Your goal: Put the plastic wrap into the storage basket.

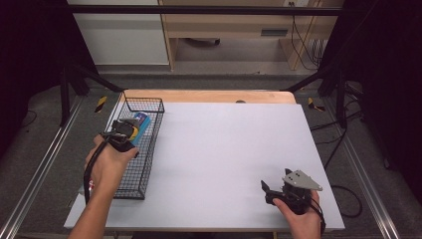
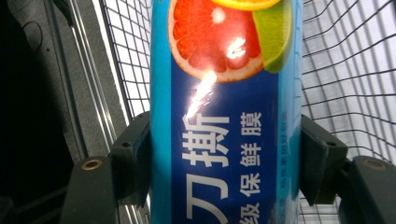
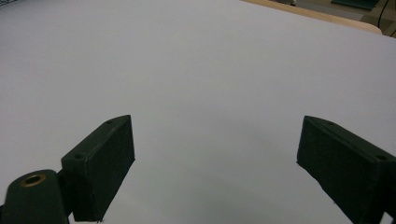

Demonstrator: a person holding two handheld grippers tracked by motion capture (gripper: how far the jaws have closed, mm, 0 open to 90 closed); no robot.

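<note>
A long blue box (image 2: 224, 112) printed with citrus slices and white characters lies between the jaws of my left gripper (image 2: 224, 163), whose pads press on both its long sides. In the high view this left gripper (image 1: 130, 130) is over the black wire basket (image 1: 149, 164) at the table's left, with the blue box (image 1: 142, 121) pointing toward the basket's far end. My right gripper (image 1: 264, 191) rests near the front right of the table. Its jaws stand wide apart with bare tabletop between them, as the right gripper (image 3: 215, 163) view shows.
The pale grey table top (image 1: 229, 149) stretches between the basket and the right hand. A wooden strip (image 1: 209, 96) runs along the far edge. Metal rails (image 1: 40, 164) and dark frame legs flank the table.
</note>
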